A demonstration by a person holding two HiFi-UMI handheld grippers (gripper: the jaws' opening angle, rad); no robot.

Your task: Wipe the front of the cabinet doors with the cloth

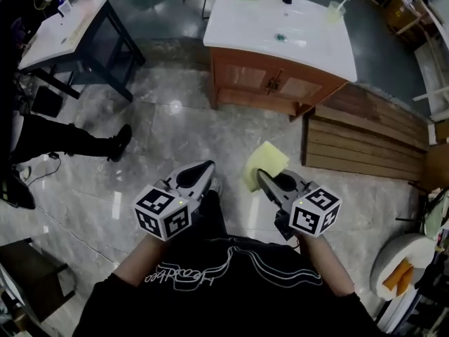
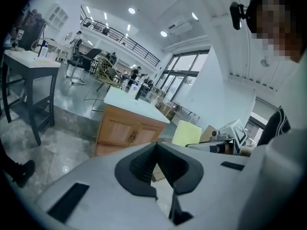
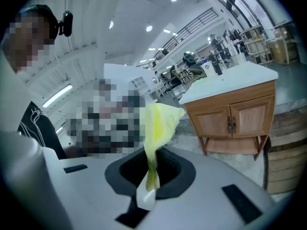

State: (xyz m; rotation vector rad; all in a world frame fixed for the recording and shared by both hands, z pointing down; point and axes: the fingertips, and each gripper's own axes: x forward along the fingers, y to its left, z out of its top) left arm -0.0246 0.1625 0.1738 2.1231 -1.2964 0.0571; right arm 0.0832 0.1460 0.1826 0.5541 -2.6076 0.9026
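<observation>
The wooden cabinet [image 1: 270, 83] with a white top stands a few steps ahead of me, its two doors [image 3: 235, 119] closed. My right gripper [image 1: 263, 177] is shut on a yellow cloth [image 1: 265, 163], which sticks up out of the jaws as a folded flap [image 3: 158, 123]. It hangs in the air, well short of the doors. My left gripper [image 1: 208, 168] is beside it at the same height, its jaws together with nothing between them. The left gripper view shows the cabinet [image 2: 127, 133] ahead and the cloth [image 2: 187, 133] off to the right.
A dark-framed table [image 1: 63, 30] with a white top stands at the far left. A person's black-trousered leg [image 1: 70, 142] reaches in from the left. Wooden slatted decking [image 1: 365, 135] lies right of the cabinet. A round white container [image 1: 400, 272] sits at the lower right.
</observation>
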